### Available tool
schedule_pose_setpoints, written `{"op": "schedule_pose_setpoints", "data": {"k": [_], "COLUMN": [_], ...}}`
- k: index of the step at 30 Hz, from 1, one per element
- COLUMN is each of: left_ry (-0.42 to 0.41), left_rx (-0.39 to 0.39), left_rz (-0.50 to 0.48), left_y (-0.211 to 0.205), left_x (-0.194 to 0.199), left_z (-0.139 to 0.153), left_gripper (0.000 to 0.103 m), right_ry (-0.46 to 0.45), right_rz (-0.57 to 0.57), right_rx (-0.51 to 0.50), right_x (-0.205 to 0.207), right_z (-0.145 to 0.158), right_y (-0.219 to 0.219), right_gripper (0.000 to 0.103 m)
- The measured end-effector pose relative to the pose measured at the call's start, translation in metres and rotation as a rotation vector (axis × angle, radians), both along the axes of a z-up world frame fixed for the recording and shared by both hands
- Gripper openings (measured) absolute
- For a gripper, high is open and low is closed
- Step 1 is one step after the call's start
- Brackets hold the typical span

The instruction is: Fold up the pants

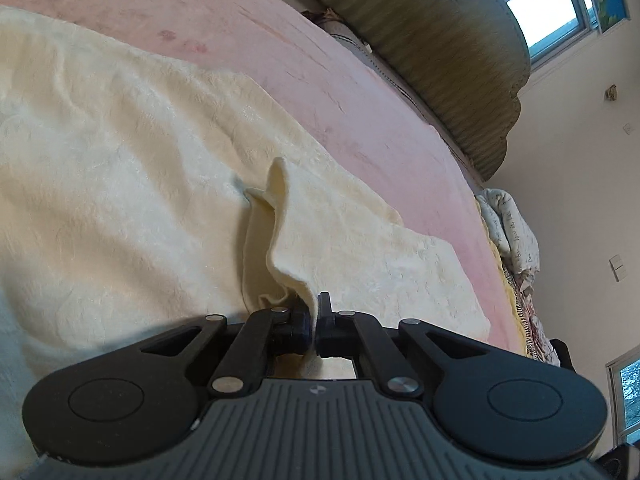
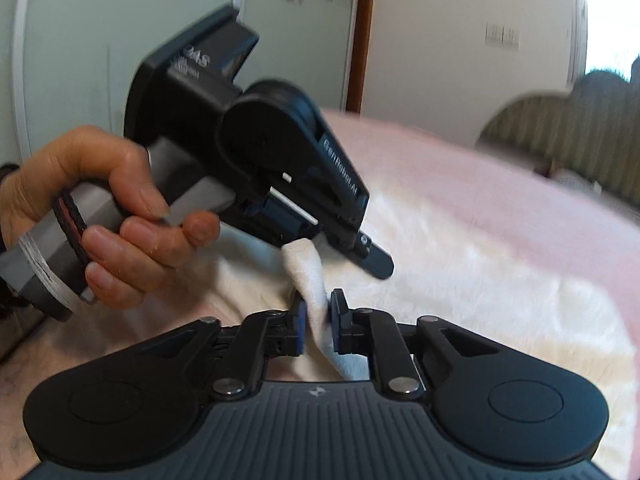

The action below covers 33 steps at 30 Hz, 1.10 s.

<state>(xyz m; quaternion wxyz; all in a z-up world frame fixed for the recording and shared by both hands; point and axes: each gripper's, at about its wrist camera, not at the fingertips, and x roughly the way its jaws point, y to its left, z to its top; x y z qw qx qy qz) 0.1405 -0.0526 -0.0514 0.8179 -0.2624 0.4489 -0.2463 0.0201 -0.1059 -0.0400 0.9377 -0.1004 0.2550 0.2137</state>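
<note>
A: Left wrist view first: where are the pants [image 1: 120,152]?

B: Spread flat on the pink bed [image 1: 280,60], cream-coloured, running away from the green headboard [image 1: 440,40]. A raised fold of their edge stands up nearest the camera, on the side of the pants away from the headboard.

A: And the left gripper [image 1: 314,320]?

B: Its jaws are pressed together on that thin raised edge; the cloth comes straight up out of them. In the right wrist view the same gripper [image 2: 320,240], carried by a hand [image 2: 100,208], pinches the fold from above.

A: The right gripper [image 2: 318,320]?

B: Clamped on a thicker bunched roll of the same fabric, just below the left one, jaws slightly apart around the bulk.

A: How will the fabric handle?

B: I judge it light, soft and fleecy, with no stiffness: it sags and wrinkles between grips and could slide through a loose pinch. Best taken at the hem or waistband edge, both layers together, the two grips spread wide along it so the fold stays straight
</note>
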Motion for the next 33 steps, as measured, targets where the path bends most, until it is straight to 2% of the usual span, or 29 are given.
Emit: {"op": "schedule_pose_setpoints", "data": {"k": [3, 5, 7, 8, 9, 10, 12, 13, 15, 18, 21, 25, 29, 33], "left_ry": [-0.031, -0.049, -0.066, -0.071, -0.072, -0.070, -0.069, -0.070, -0.073, -0.097, -0.112, -0.118, -0.129, -0.147], "left_rx": [0.031, 0.046, 0.062, 0.067, 0.069, 0.068, 0.066, 0.068, 0.070, 0.097, 0.117, 0.138, 0.148, 0.160], "left_rz": [-0.010, -0.010, -0.009, -0.010, -0.010, -0.010, -0.012, -0.012, -0.010, -0.014, -0.012, -0.017, -0.025, -0.024], "left_y": [-0.002, -0.005, -0.009, -0.010, -0.010, -0.009, -0.010, -0.010, -0.011, -0.014, -0.017, -0.019, -0.019, -0.022], "left_x": [0.000, -0.003, -0.005, -0.005, -0.005, -0.006, -0.005, -0.005, -0.005, -0.008, -0.010, -0.010, -0.012, -0.013], "left_z": [0.003, 0.003, 0.003, 0.004, 0.004, 0.003, 0.003, 0.002, 0.001, 0.003, 0.004, 0.007, 0.006, 0.005], "left_gripper": [0.005, 0.005, 0.005, 0.005, 0.005, 0.007, 0.008, 0.009, 0.009, 0.010, 0.014, 0.017, 0.014, 0.015], "right_ry": [0.003, -0.019, -0.057, -0.072, -0.068, -0.029, 0.085, 0.119, 0.129, 0.146, 0.082, 0.030, 0.165, 0.156], "right_rz": [0.063, 0.035, -0.086, -0.162, -0.253, -0.330, -0.425, -0.433, -0.416, -0.414, -0.419, -0.365, -0.347, -0.370], "right_rx": [-0.027, 0.051, 0.132, 0.153, 0.153, 0.139, 0.090, 0.069, 0.063, 0.111, 0.132, 0.102, 0.047, 0.094], "right_x": [-0.009, -0.015, -0.016, -0.013, -0.008, -0.001, 0.008, 0.006, -0.010, -0.019, -0.021, 0.015, 0.059, 0.054], "right_z": [0.009, 0.022, 0.031, 0.032, 0.030, 0.024, 0.006, -0.002, -0.008, 0.001, 0.017, 0.029, -0.001, 0.008], "right_y": [-0.009, -0.030, -0.059, -0.073, -0.088, -0.100, -0.119, -0.125, -0.130, -0.140, -0.135, -0.125, -0.125, -0.135], "right_gripper": [0.018, 0.019, 0.023, 0.033, 0.039, 0.048, 0.047, 0.047, 0.047, 0.047, 0.048, 0.048, 0.048, 0.049]}}
